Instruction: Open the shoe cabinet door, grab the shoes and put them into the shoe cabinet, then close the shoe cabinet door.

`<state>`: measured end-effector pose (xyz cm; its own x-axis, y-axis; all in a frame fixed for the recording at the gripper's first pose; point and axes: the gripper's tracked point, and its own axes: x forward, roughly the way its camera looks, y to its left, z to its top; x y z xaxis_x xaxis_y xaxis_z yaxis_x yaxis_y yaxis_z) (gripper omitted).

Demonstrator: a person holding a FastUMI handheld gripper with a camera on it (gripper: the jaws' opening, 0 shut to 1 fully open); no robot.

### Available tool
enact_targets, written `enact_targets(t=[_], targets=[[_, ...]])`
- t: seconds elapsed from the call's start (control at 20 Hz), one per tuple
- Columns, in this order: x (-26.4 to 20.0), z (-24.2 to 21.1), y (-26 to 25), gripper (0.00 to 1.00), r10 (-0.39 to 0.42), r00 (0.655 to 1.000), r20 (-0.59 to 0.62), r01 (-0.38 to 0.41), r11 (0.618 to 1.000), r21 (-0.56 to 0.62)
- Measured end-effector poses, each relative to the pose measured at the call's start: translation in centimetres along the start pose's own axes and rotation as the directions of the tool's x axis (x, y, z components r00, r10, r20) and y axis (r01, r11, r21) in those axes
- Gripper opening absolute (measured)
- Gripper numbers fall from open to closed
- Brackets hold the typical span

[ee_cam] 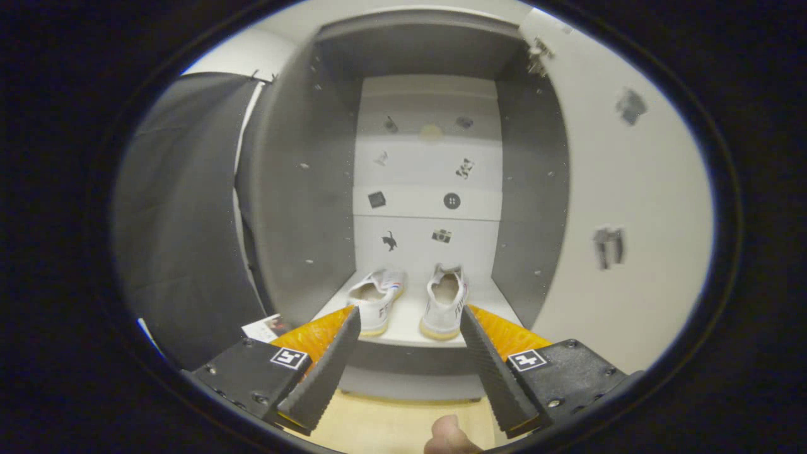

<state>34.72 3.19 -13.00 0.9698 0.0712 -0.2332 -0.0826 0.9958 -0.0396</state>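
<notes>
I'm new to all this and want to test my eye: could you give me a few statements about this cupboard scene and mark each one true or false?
1. Two shoes, the left shoe and the right shoe, stand inside the cabinet. True.
2. The cabinet door is shut. False: it stands swung open beside the shoes.
3. The gripper clamps a shoe. False: its fingers are spread apart, holding nothing.
4. Small stickers dot the cabinet's back wall. True.
5. The shoes lie on the floor. False: they stand on the cabinet's shelf.

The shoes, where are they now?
In the gripper view, both shoes sit side by side on the bottom shelf inside the open shoe cabinet, just beyond the open claw.
</notes>
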Motion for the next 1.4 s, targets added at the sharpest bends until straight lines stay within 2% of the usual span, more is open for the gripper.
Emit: enact_targets(t=[0.15, 0.35, 0.45, 0.6, 0.7, 0.9, 1.05, 1.1, 1.3, 1.4], targets=[[-9.1, -0.8, -0.1, 1.0, 0.033, 0.999, 0.016, -0.033, 0.999, 0.027], [-18.9, -3.3, -1.4, 1.0, 0.189, 0.982, -0.022, -0.186, 0.979, 0.082], [-23.4, -3.6, -3.8, 1.0, 0.225, 0.974, -0.009, -0.224, 0.972, 0.069], [-27.1, -2.7, -8.5, 1.0, 0.175, 0.983, 0.062, -0.177, 0.983, 0.039], [-28.9, -2.2, -12.1, 1.0, 0.114, 0.988, 0.105, -0.118, 0.992, 0.038], [-30.5, -1.0, -20.2, 1.0, -0.038, 0.989, 0.141, 0.034, 0.999, 0.028], [-30.7, 0.0, -26.5, 1.0, -0.192, 0.968, 0.16, 0.192, 0.981, 0.018], [-30.1, 0.3, -27.4, 1.0, -0.223, 0.962, 0.16, 0.223, 0.975, 0.018], [-25.8, 0.6, -27.3, 0.99, -0.256, 0.954, 0.156, 0.259, 0.966, 0.001], [-24.2, 0.0, -26.1, 0.99, -0.229, 0.966, 0.122, 0.23, 0.973, 0.004]])
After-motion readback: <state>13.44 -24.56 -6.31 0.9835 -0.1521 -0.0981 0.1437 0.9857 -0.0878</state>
